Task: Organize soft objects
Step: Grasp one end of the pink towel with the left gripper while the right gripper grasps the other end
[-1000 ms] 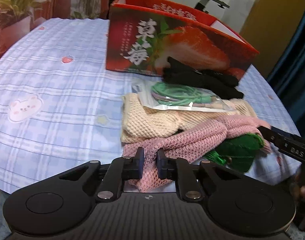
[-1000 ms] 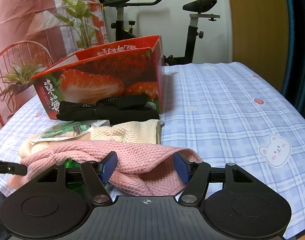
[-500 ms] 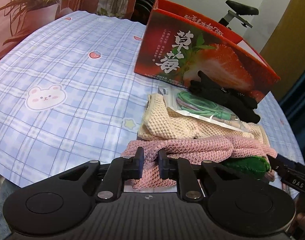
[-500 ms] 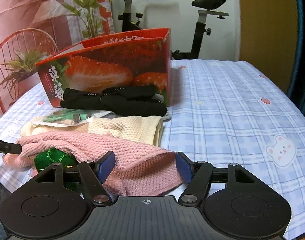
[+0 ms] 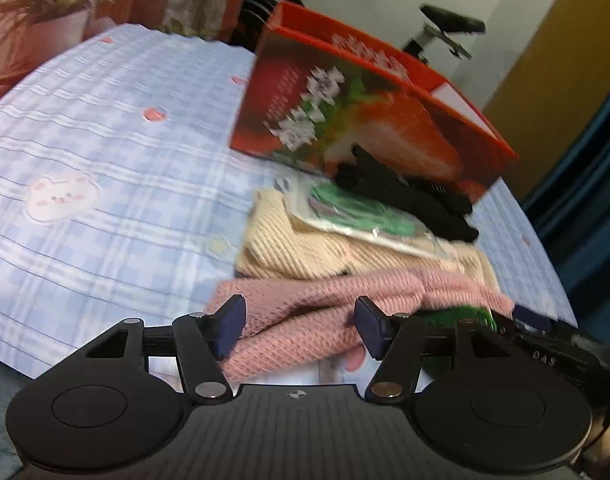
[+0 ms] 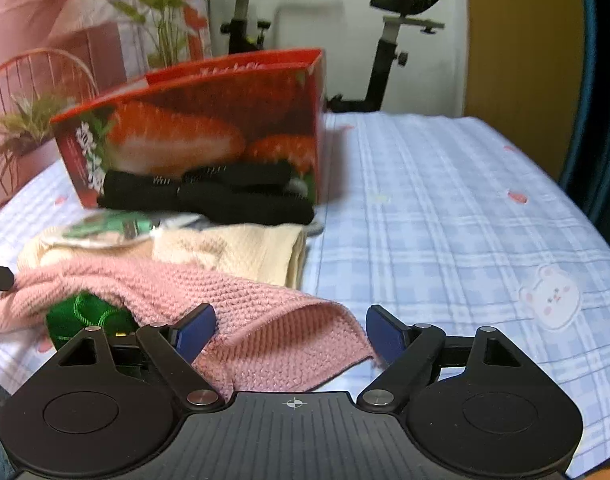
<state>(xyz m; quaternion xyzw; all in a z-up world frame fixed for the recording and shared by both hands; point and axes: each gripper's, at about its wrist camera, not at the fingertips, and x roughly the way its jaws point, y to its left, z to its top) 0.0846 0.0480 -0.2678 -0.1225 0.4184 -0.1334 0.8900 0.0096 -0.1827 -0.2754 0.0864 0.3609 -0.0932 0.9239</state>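
Left gripper [image 5: 299,328] fingers are spreading apart right now, the pink knit [image 5: 325,312] lying loose between them, pads off the cloth. Right gripper [image 6: 291,336] is the same story: fingers opening wide, the knit's near corner [image 6: 281,340] sitting between them, neither pad pressing it.

Biggest first: the checked blue cloth [image 6: 445,208] covers the whole surface, bear and strawberry patches scattered on it. On it stands the red strawberry box [image 6: 209,132], upright, top open. Just in front of the box and touching its face lies a black fabric bundle [image 6: 209,196]. Nearer the grippers, a cream knit [image 5: 289,248] lies folded flat, with a clear packet of green contents [image 5: 357,220] resting on top of it. The pink knit is draped along the cream one's near edge, closest to both grippers. Tucked under the pink knit's fold, a small green item [image 6: 81,316] peeks out, partly hidden; the picture is too blurred to tell more.
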